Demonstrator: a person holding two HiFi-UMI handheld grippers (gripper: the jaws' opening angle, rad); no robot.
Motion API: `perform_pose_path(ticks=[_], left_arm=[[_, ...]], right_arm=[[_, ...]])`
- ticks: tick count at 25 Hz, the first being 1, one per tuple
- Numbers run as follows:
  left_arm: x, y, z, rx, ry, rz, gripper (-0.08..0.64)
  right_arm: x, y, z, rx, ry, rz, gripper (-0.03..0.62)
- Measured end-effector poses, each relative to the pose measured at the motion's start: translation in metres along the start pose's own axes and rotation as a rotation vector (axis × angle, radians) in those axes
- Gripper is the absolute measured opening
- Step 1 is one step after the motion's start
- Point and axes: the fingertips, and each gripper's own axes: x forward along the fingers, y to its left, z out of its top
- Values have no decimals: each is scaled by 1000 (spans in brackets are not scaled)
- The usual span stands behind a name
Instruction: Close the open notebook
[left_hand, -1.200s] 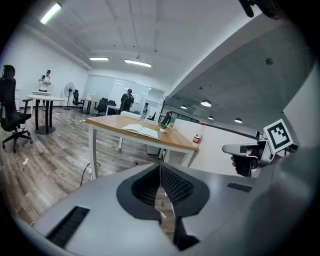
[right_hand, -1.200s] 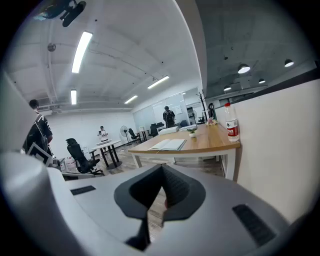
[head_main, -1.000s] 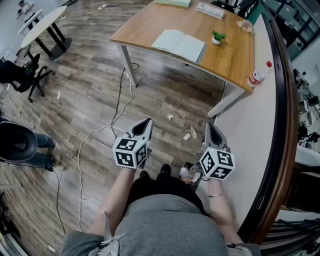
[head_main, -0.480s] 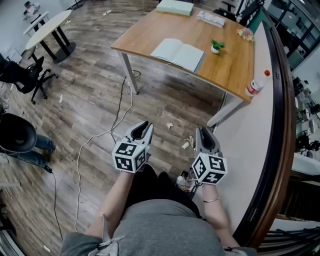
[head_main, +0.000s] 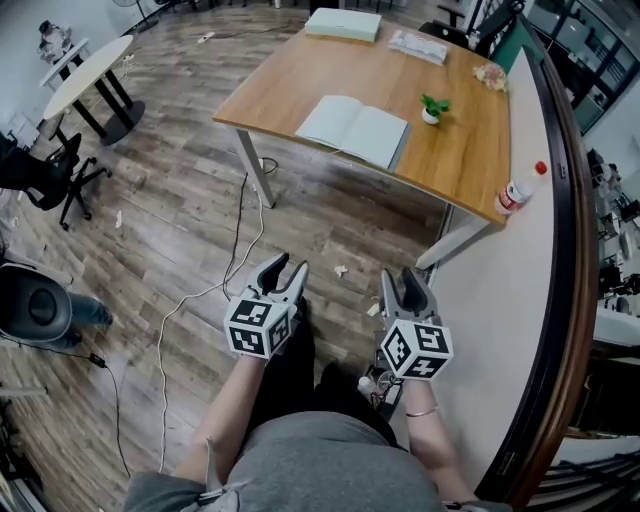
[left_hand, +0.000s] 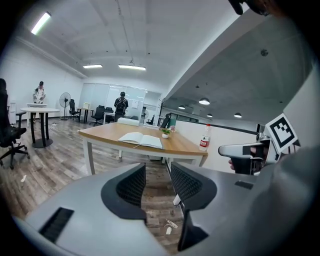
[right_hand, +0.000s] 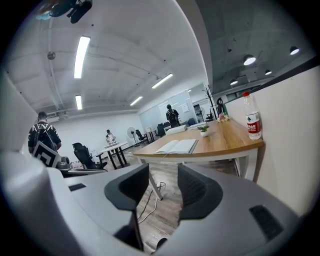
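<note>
Both jaw pairs have just been opening: left gripper (head_main: 285, 268) and right gripper (head_main: 402, 276) stand spread, empty. Notebook (head_main: 353, 130) lies open on far table (head_main: 460, 160), well apart; approach required.

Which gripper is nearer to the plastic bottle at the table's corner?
Right. The right gripper is below the bottle and somewhat left of it in the head view; the left gripper is farther left. Neither has reached the table. Both grippers' jaws have just been opening, empty.

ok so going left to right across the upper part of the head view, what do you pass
round white table → open notebook → small potted plant → red-capped bottle
</note>
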Motion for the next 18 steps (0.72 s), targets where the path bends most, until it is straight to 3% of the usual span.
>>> perform_pose_path(ticks=[18], left_arm=[[130, 122, 73, 27, 27, -109, 153]], right_arm=[[158, -19, 51, 95, -15, -175, 162]])
